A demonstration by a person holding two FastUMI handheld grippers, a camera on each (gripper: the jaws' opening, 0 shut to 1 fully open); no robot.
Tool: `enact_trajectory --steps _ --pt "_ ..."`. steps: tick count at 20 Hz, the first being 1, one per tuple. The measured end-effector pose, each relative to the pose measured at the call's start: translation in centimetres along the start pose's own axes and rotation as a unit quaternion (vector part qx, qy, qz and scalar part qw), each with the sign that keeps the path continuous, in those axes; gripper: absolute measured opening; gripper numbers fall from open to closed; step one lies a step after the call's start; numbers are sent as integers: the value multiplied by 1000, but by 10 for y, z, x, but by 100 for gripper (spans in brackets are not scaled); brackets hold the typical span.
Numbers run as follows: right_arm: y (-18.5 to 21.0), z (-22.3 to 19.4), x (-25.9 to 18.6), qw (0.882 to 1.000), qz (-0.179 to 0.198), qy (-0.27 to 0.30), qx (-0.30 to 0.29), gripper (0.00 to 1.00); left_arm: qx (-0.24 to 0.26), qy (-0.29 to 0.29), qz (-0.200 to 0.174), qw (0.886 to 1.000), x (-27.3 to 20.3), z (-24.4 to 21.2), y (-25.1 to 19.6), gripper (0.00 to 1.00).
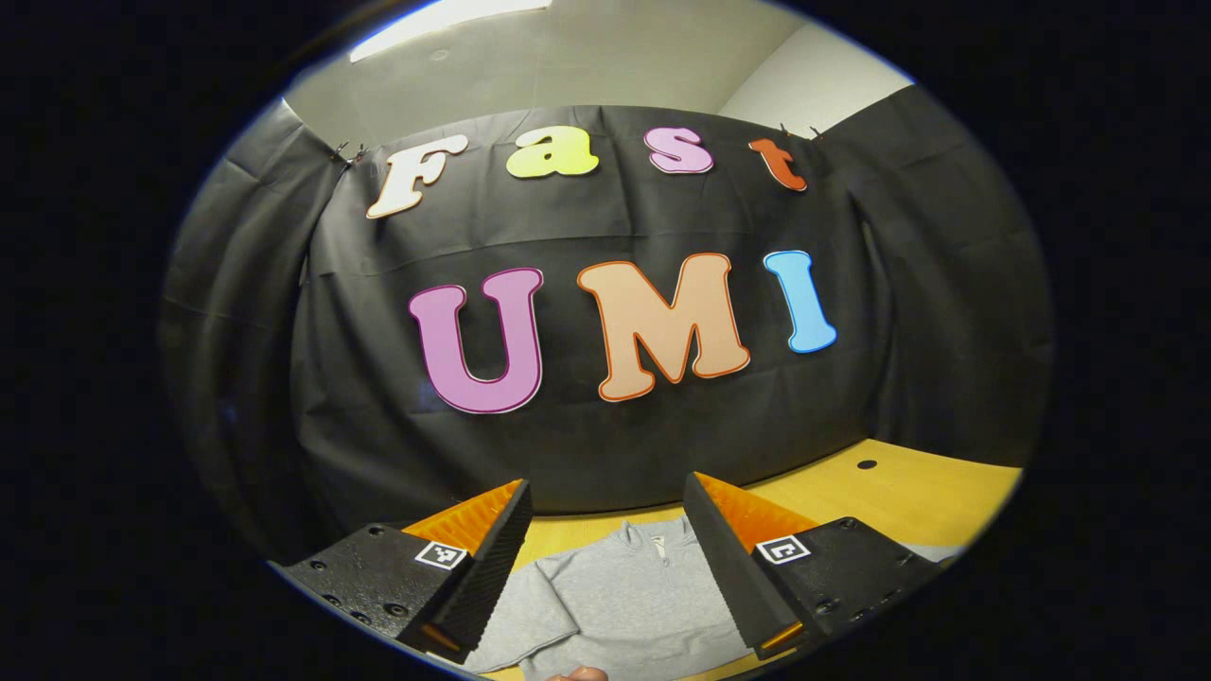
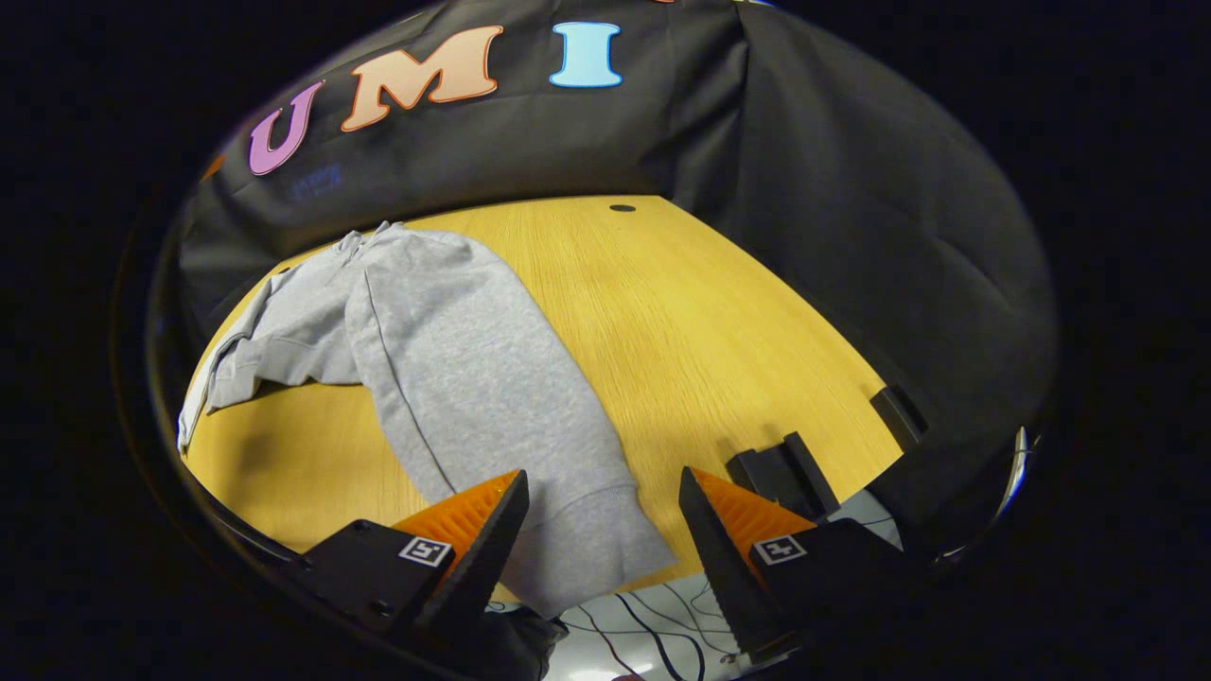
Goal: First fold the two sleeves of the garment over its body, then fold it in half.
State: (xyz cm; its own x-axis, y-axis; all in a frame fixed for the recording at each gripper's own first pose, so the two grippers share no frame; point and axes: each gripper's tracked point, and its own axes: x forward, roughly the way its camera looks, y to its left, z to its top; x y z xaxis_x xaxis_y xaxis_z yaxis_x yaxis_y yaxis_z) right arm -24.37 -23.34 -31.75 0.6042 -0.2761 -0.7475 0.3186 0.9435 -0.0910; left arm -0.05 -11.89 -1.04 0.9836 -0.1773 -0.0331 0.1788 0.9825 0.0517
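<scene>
Left gripper view: low over the near edge of the table (image 1: 889,501), facing level toward the back wall (image 1: 605,378), well apart from it. Right gripper view: higher, tilted down across the table (image 2: 719,322) from its near edge, toward the back right corner of the booth. Shared by both: the grey garment (image 1: 624,596) (image 2: 454,369), the tabletop with its small dark hole (image 1: 867,464) (image 2: 622,207), the wall (image 2: 804,170).
</scene>
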Motion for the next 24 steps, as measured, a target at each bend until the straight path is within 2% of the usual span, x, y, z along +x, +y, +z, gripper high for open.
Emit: enact_trajectory --steps 3,5,6,7,9,11,12,15,16,17,21,22,23,24 --pt "-1 -11 1 1000 18 13 6 100 -4 3 7 1000 -2 -1 -12 95" --pt "6 -17 3 998 45 35 23 99 -3 5 12 1000 -4 -2 -21 95" --pt "6 -15 0 998 51 34 22 96 -2 6 17 1000 -6 -2 -24 95" --pt "9 -17 2 997 62 42 18 82 -1 7 21 1000 -7 -4 -27 95" --pt "16 -17 1 995 89 46 8 63 -1 11 30 1000 -12 -8 -30 94" --pt "24 -18 1 992 104 61 27 17 -6 10 30 999 -16 -7 -31 94" --pt "26 -17 1 991 103 68 43 12 -9 7 28 1000 -15 -5 -31 94" --pt "31 -8 -2 990 92 64 82 10 -7 1 25 1000 -10 -4 -22 94" --pt "32 -5 -4 990 89 61 91 10 -11 -4 26 1000 -9 -2 -16 99" --pt "32 2 -6 990 82 53 99 10 -16 -8 26 999 -9 -1 -10 94" --pt "50 24 -10 989 79 36 124 10 -23 2 34 999 -3 -9 16 94" --pt "53 32 -10 988 80 29 129 10 -23 2 38 999 -2 -9 23 99" --pt "57 41 -11 987 82 22 133 10 -23 -1 41 999 -1 -7 29 95" --pt "60 50 -12 987 83 14 136 11 -21 -4 43 999 0 -5 34 95"
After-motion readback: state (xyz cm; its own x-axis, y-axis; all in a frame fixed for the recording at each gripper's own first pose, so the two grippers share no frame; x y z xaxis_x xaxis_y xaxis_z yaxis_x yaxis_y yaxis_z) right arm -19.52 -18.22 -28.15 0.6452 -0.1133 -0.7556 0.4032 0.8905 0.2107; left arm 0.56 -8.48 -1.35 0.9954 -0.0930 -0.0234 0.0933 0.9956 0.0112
